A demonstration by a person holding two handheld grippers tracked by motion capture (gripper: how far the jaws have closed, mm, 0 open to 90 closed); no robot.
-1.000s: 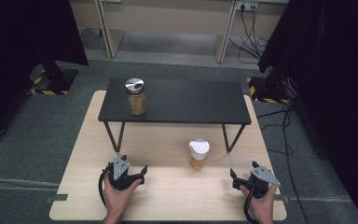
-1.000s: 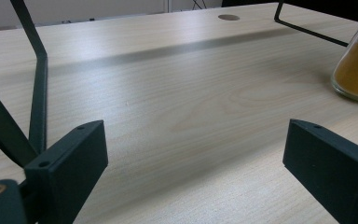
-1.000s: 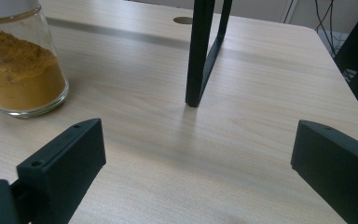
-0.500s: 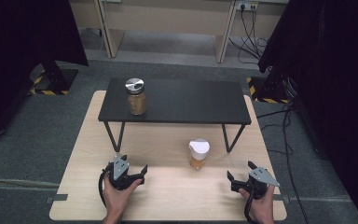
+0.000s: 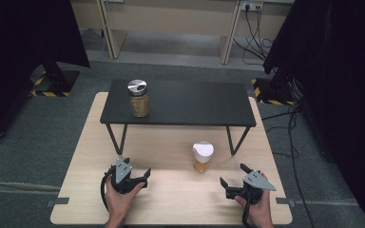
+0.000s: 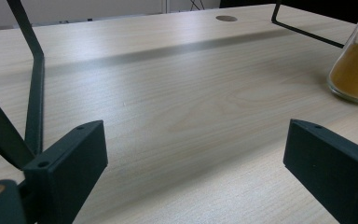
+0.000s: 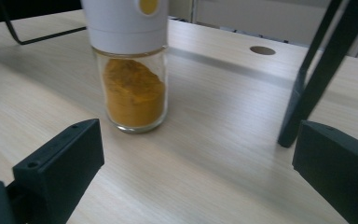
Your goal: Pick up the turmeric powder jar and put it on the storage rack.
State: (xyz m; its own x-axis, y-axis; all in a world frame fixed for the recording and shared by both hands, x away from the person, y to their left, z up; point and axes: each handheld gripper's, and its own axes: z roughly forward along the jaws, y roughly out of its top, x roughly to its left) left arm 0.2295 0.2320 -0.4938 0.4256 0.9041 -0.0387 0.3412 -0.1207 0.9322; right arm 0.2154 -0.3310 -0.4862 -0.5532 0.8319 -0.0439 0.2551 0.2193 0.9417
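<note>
Tabletop (image 5: pixel 171 199): pale wood, filling the lower middle of the high view.
Spice jar (image 5: pixel 203 157): standing lower centre; glass likely slippery, fragile, fairly light; gripping the glass body looks safest.
Right claw (image 5: pixel 233 176): gaping wide, holding nothing, facing the jar.
Left claw (image 5: pixel 135 168): gaping wide, holding nothing.

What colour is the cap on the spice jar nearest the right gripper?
White, with a yellow spot; the spice jar shows it best in the right gripper view.

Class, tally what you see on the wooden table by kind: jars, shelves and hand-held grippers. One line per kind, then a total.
Jars: 2, a white-capped spice jar on the wooden table and a silver-lidded jar on the shelf
Black shelves: 1
Grippers: 2, left gripper and right gripper, both open
Total: 5
</note>
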